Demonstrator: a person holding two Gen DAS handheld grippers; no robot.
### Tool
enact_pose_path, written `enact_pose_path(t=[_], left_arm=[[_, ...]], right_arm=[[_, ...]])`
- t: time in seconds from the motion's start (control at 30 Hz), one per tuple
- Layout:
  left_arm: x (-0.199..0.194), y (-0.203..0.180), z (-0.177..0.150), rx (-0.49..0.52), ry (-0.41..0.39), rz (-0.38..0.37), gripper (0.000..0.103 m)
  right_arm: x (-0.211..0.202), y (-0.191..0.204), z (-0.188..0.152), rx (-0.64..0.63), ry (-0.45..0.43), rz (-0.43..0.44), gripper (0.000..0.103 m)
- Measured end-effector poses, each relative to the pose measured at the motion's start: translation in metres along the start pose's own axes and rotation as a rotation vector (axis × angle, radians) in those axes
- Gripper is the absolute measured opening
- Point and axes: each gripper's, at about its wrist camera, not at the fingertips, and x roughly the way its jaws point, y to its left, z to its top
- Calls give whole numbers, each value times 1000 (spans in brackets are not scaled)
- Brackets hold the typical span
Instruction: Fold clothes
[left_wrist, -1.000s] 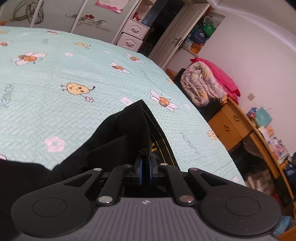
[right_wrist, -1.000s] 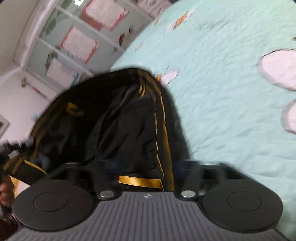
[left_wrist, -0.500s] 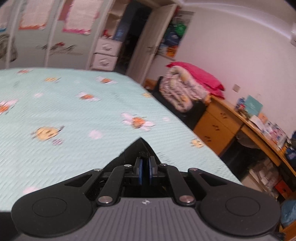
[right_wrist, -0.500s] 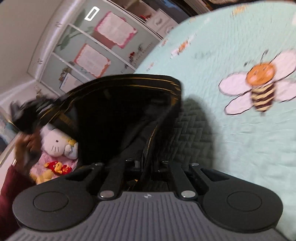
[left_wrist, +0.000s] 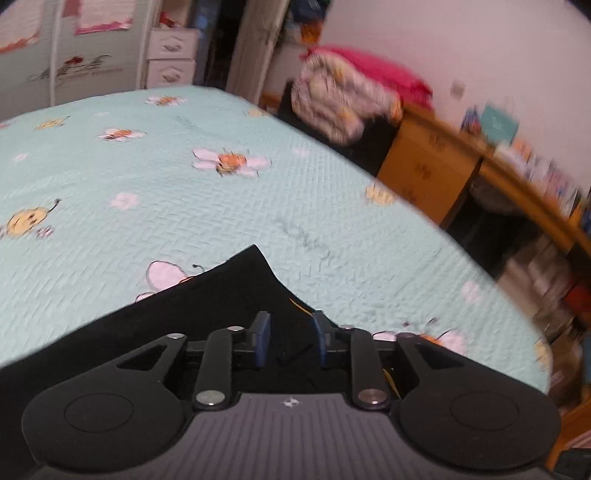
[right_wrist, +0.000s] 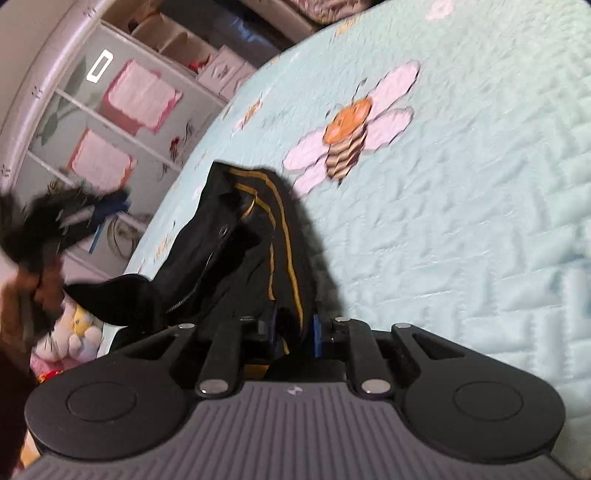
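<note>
**Black garment on the bee quilt, both grippers at its edges**

A black garment (left_wrist: 207, 306) with thin yellow stripes lies on the bed's mint-green quilt (left_wrist: 155, 221), which is printed with bees and small flowers. In the left wrist view one pointed corner of the cloth reaches away across the quilt, partly covering a printed bee. The left gripper (left_wrist: 290, 339) sits just above the dark fabric with a clear gap between its blue pads (left_wrist: 263, 338); cloth lies beneath that gap, but nothing is pinched between the pads.

In the right wrist view the garment (right_wrist: 236, 251) is bunched and rumpled, with a zipper, a snap button and two yellow stripes running along one edge. The right gripper (right_wrist: 294, 334) has a fold of this striped edge sitting between its blue pads (right_wrist: 316, 336). The pads stand somewhat apart with the fabric filling the space, and I cannot tell whether they are pressing on it or merely around it.

At the far left of that view a blurred hand (right_wrist: 22, 295) and a dark gripper are in the air beside the bed, with soft toys (right_wrist: 70, 339) below. Beyond the bed's right side stand a wooden desk (left_wrist: 443, 166) and a pile of bedding (left_wrist: 343, 99), both blurred.
</note>
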Motion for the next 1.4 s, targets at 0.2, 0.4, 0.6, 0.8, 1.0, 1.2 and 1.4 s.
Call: enact_pose_path(t=[0.2, 0.4, 0.6, 0.8, 1.0, 1.2, 1.4], left_arm=[[-117, 67, -85, -229, -44, -13, 44], [-232, 133, -195, -446, -4, 96, 44], [-312, 173, -276, -550, 55, 166, 46], [-355, 179, -307, -552, 28, 199, 46], [-384, 191, -325, -579, -64, 211, 48], [-386, 215, -324, -519, -131, 291, 50], [-377, 233, -298, -407, -201, 338, 53]], right_arm=[[-42, 20, 8, -79, -203, -100, 20], [-46, 85, -4, -232, -241, 59, 24], [27, 127, -28, -342, 93, 118, 40], [93, 84, 0, -153, -13, -262, 39], [75, 121, -30, -190, -170, -371, 50], [61, 184, -95, -342, -192, -303, 52], [73, 230, -158, -468, -48, -150, 57]])
